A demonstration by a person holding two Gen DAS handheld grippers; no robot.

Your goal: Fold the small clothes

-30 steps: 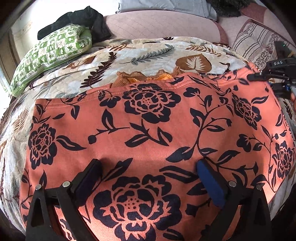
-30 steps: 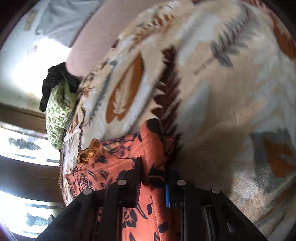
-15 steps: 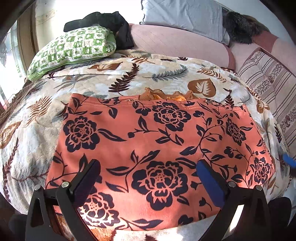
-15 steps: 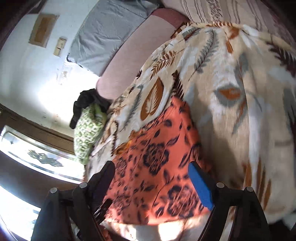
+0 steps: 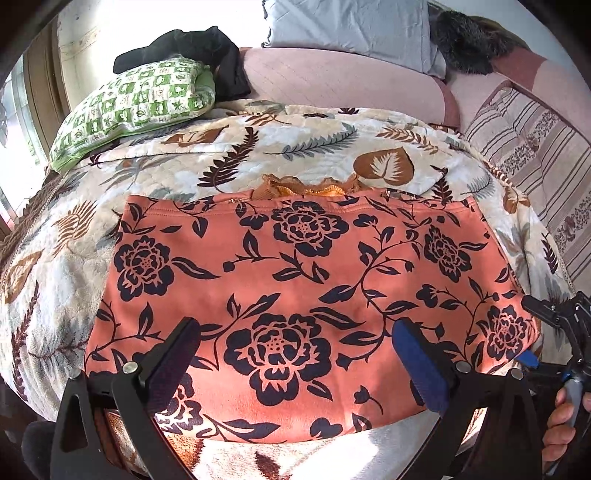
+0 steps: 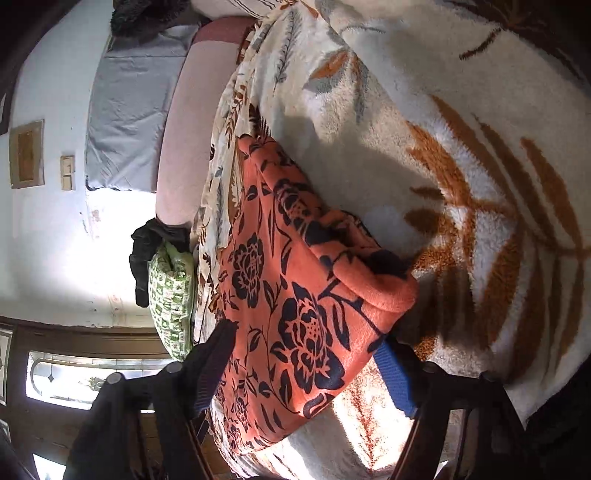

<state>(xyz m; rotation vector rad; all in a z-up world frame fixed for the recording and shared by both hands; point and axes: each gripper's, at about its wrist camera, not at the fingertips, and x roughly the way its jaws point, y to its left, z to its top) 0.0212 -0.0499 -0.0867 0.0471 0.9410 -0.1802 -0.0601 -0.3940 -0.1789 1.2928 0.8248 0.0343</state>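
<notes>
Orange floral garment [image 5: 295, 280] lies spread flat on a leaf-print blanket [image 5: 55, 280], both hand-held grippers above its near edge.

At far left, a green checked pillow [image 5: 136, 107] sits at the head of the blanket with a dark garment [image 5: 184, 48] draped over it. The left gripper [image 5: 295, 365] hovers over the garment's near half, its jaws wide apart and holding nothing. Beyond the garment's far hem, a ruffled orange cloth [image 5: 306, 186] peeks out. To the right, a grey pillow [image 5: 351, 29] and a striped cushion [image 5: 532, 147] rest against the pink sofa back [image 5: 332, 81]. At far right, the right gripper [image 6: 306, 354] stands at the garment's near right corner, jaws apart on either side of the fabric, not clamped on it.
</notes>
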